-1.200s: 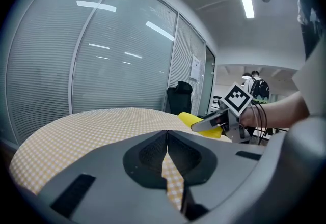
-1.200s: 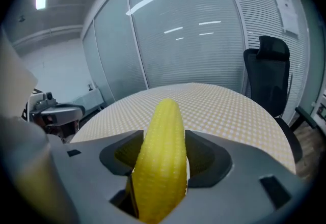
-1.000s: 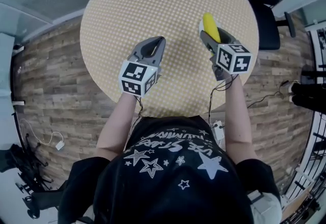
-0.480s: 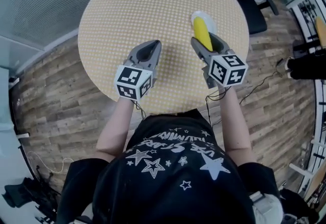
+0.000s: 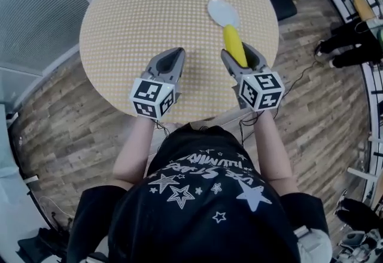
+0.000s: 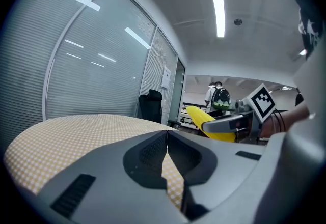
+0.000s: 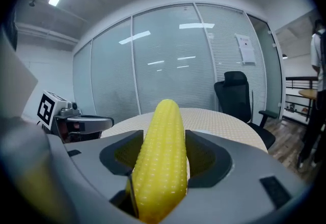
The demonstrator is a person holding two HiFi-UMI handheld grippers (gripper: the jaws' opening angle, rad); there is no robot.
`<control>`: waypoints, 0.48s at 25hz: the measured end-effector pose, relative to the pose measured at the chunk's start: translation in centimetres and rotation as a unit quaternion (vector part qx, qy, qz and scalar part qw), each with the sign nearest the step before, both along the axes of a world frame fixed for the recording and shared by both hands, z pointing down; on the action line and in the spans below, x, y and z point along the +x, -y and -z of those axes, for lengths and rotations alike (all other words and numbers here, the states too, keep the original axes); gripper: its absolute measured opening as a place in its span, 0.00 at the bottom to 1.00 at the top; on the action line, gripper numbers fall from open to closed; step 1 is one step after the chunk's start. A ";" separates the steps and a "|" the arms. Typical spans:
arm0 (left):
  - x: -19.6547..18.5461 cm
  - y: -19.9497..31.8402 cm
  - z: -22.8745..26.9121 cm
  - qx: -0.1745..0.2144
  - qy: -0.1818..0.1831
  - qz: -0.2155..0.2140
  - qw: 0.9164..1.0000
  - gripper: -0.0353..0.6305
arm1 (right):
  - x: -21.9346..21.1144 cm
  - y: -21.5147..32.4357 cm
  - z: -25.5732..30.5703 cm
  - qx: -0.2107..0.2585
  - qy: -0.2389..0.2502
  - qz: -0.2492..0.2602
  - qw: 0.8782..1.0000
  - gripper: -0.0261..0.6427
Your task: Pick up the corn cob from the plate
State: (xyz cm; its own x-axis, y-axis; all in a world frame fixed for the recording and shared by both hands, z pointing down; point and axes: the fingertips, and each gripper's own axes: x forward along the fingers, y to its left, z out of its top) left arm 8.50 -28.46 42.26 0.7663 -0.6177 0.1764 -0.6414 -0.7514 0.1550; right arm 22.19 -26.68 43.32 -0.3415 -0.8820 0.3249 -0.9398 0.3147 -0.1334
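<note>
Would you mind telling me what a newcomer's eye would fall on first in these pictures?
The bright yellow corn cob stands out first, clamped between the jaws of the right tool above the near right part of the round dotted table. Just beyond its tip lies the white plate, bare, while the left tool hovers shut and empty to the left.

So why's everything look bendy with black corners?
Right gripper view: the wide lens bows the window frames and darkens the corners; the corn cob in the right claw looks huge because it's close. Left gripper view: same bend, and the ceiling light glares. Head view: floor planks curve around the table.
</note>
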 end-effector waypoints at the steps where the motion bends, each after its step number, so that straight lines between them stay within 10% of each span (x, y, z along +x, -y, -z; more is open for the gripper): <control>1: 0.0 -0.2 0.3 0.004 0.001 0.003 1.000 0.07 | 0.1 -0.3 0.3 0.007 -0.004 0.000 1.000 0.43; 12: 0.2 -7.3 2.4 0.007 0.023 0.035 0.999 0.07 | -1.1 -5.9 2.3 0.029 0.047 0.050 0.997 0.43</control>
